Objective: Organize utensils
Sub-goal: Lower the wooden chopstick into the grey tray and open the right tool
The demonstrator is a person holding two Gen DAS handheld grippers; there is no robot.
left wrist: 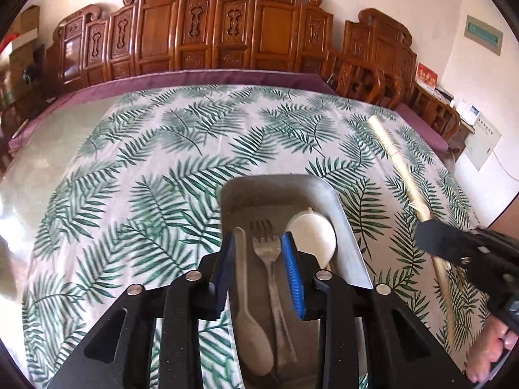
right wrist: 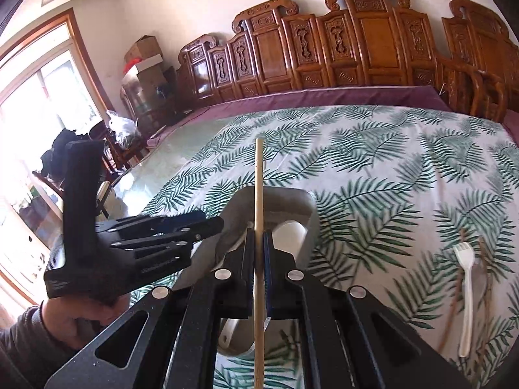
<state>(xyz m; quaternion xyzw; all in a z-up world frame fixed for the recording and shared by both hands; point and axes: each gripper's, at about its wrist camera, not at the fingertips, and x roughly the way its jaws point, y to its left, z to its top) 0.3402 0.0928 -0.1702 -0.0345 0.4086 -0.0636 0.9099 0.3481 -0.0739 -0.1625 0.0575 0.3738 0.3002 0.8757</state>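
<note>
because the steel tray (left wrist: 343, 217) gathers utensils, the right hand-held gripper (right wrist: 258, 253) clamps a chopstick (right wrist: 258, 194) above it; the left hand-held gripper (left wrist: 259, 256) hangs spread and empty over the tray's fork (left wrist: 269, 259).

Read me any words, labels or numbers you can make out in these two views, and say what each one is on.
None can be read.
Green wall plaque: lettering too blurred.
Red card with gold characters: too small.
White wall panel: header line too small.
Tray, chopstick, white fork: no markings visible.
</note>
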